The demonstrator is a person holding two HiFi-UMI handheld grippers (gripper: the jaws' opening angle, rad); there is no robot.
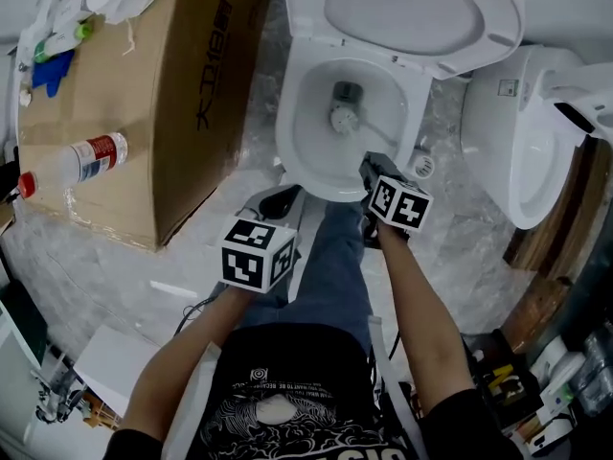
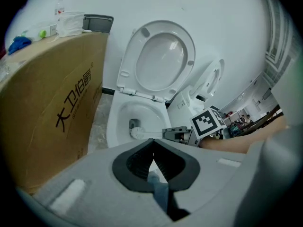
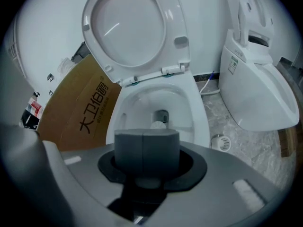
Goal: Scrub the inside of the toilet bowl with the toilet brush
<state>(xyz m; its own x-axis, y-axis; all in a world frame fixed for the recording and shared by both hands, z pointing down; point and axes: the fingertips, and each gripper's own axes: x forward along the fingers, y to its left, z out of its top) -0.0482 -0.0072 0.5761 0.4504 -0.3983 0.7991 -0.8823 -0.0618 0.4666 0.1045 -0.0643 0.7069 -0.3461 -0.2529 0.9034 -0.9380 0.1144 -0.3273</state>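
A person's right gripper [image 1: 370,167] is clamped on the thin white handle of the toilet brush [image 1: 344,118], whose round bristled head sits low in the glossy white oval toilet bowl [image 1: 285,140], close to the dark drain; the smooth seat and lid [image 1: 402,10] stand raised behind it. The left gripper [image 2: 152,145] is held back from the bowl's front rim, its ribbed dark pads pressed together on nothing; a tan cardboard box [image 1: 163,94] flanks the bowl on the mottled grey floor [image 1: 86,257].
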